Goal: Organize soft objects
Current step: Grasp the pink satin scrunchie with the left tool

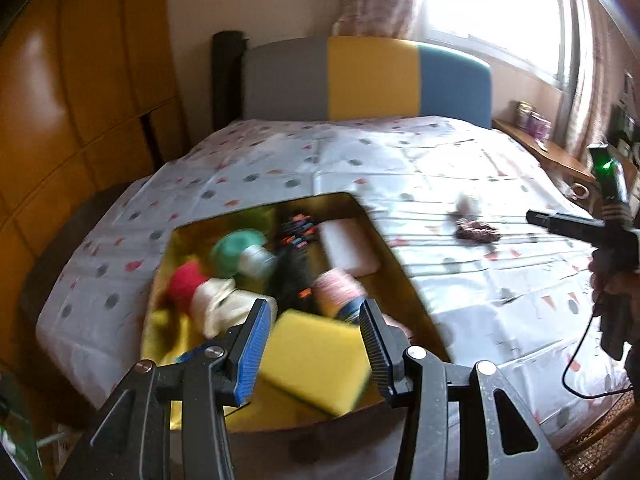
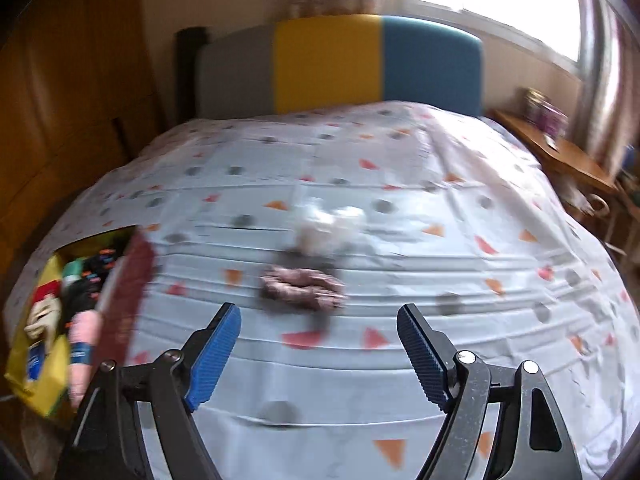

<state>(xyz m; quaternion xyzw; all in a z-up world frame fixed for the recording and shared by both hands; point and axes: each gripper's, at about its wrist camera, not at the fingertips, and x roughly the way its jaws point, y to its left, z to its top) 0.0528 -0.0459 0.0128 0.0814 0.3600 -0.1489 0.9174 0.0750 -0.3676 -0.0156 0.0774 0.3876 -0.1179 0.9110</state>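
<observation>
A bed [image 2: 360, 360] carries everything — its white cover is printed with grey dots and red and orange triangles, and creased across the middle. On the near left corner sits an open box [image 1: 400, 264] with a yellow lining, filled with soft items. Toward the middle of the bed lie a brownish-pink scrunchie [image 2: 302, 286] and, just behind it toward the headboard edge, a white fluffy item [image 2: 324, 226] — too blurred to name.

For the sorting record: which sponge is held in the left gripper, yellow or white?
The yellow sponge, between the left gripper pads; the white sponge lies in the box.
</observation>
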